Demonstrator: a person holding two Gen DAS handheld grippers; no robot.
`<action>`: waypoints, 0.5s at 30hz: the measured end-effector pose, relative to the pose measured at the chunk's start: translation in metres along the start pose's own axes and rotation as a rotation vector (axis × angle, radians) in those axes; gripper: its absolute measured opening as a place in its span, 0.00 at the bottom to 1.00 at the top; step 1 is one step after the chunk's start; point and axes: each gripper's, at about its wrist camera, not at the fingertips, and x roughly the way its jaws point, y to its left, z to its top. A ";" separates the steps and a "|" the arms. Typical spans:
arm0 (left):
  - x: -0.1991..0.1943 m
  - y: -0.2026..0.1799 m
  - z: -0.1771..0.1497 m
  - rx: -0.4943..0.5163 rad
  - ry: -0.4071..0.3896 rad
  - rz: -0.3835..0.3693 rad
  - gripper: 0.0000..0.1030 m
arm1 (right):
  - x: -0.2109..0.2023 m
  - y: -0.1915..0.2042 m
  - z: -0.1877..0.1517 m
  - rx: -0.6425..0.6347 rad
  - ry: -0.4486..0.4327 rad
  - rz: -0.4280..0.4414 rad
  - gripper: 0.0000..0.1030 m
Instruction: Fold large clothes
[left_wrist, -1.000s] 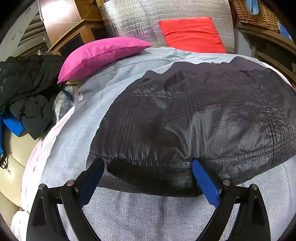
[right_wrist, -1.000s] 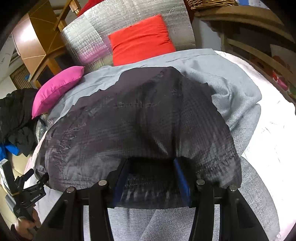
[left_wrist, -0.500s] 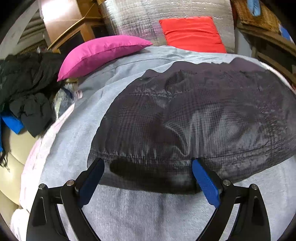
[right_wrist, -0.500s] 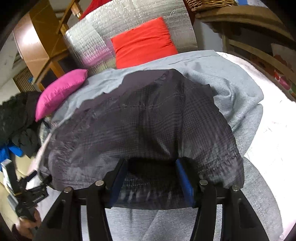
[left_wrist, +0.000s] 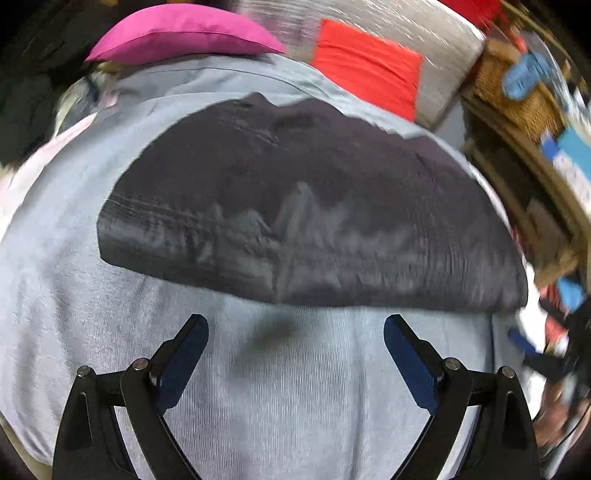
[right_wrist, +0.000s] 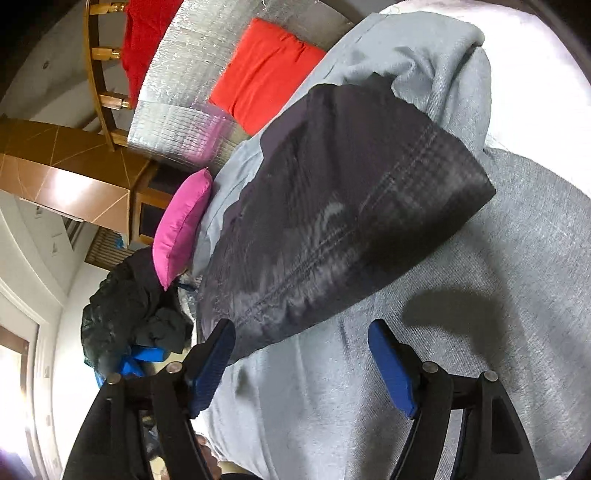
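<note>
So the dark ripstop jacket (left_wrist: 295, 206) is lying folded on the grey blanket (left_wrist: 280, 398) that covers the bed, nobody holding it. Its near hem sits just past the tips of both tools, on the blanket.

Left gripper (left_wrist: 295, 350): jaws wide open, nothing between them but bare grey blanket, with the jacket's edge a bit beyond the blue pads (left_wrist: 410, 365). This view is pretty smeared.

Right gripper (right_wrist: 301, 363): jaws are opening, and they're clear of the fabric. The left pad sits right by the jacket's near corner; I can't tell whether it touches. Between the pads it's just blanket. This view is rolled hard, so the whole bed looks tilted.

Further back there's a pink pillow (right_wrist: 181, 225) beside the jacket's far end, a red cushion (right_wrist: 266, 74) leaning on a silvery quilted panel (right_wrist: 177, 110), and a heap of dark clothes (right_wrist: 125, 310) off the bed's side past the pink pillow.
</note>
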 end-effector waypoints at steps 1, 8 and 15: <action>0.001 0.004 0.003 -0.028 -0.010 -0.001 0.93 | 0.002 -0.001 0.001 0.007 -0.004 -0.007 0.75; 0.016 0.026 0.020 -0.157 0.000 0.021 0.93 | 0.021 -0.013 0.016 0.119 -0.048 0.001 0.75; 0.025 0.040 0.031 -0.234 -0.007 0.000 0.93 | 0.032 -0.012 0.024 0.146 -0.093 -0.004 0.76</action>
